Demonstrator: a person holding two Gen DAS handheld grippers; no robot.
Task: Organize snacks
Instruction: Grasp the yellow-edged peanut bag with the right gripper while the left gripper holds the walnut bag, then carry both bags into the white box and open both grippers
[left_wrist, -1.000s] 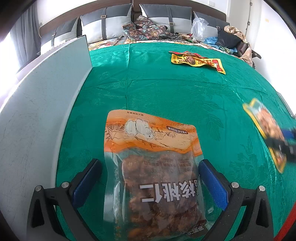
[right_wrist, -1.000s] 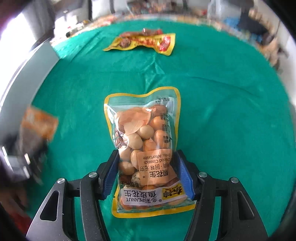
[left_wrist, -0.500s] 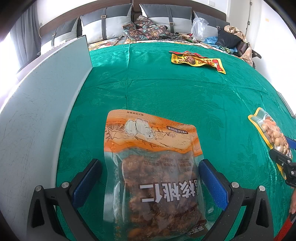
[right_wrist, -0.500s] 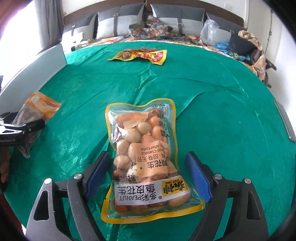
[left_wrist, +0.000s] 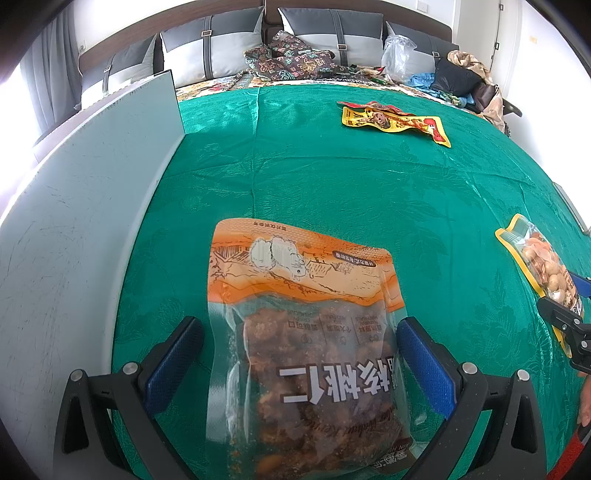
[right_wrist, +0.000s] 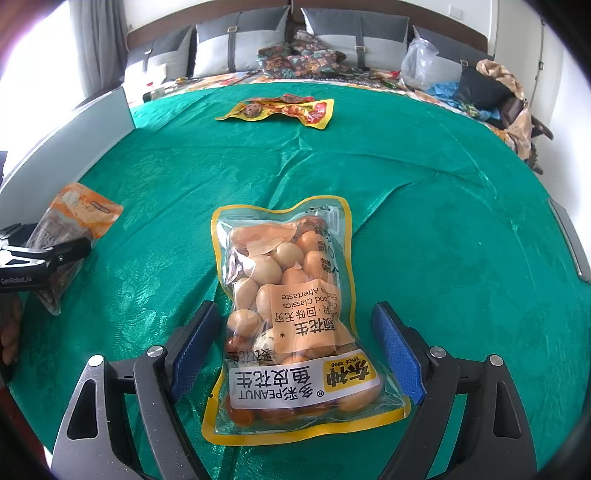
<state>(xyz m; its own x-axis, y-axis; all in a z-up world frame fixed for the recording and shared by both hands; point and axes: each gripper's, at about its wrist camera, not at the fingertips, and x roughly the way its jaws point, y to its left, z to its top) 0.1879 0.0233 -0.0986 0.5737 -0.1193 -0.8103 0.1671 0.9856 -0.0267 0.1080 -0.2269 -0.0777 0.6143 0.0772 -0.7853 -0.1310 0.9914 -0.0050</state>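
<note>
An orange walnut snack bag (left_wrist: 306, 332) lies flat on the green cloth (left_wrist: 332, 177). My left gripper (left_wrist: 299, 332) is open, its blue pads on either side of the bag without touching. A yellow-edged peanut bag (right_wrist: 295, 306) lies flat on the cloth. My right gripper (right_wrist: 297, 328) is open around it, pads apart from its sides. The peanut bag also shows at the right edge of the left wrist view (left_wrist: 539, 262); the walnut bag shows at the left of the right wrist view (right_wrist: 74, 225). A yellow-red snack packet (left_wrist: 395, 120) lies at the far side, also in the right wrist view (right_wrist: 280, 110).
A grey upright panel (left_wrist: 85, 206) borders the cloth on the left. Pillows (left_wrist: 229, 44), a patterned cloth, a plastic bag (left_wrist: 397, 55) and clothes lie beyond the far edge. A grey strip (right_wrist: 570, 240) lies at the right edge.
My right gripper has opened and let go of the peanut bag, which now lies flat on the cloth. The left gripper and walnut bag have not moved.
</note>
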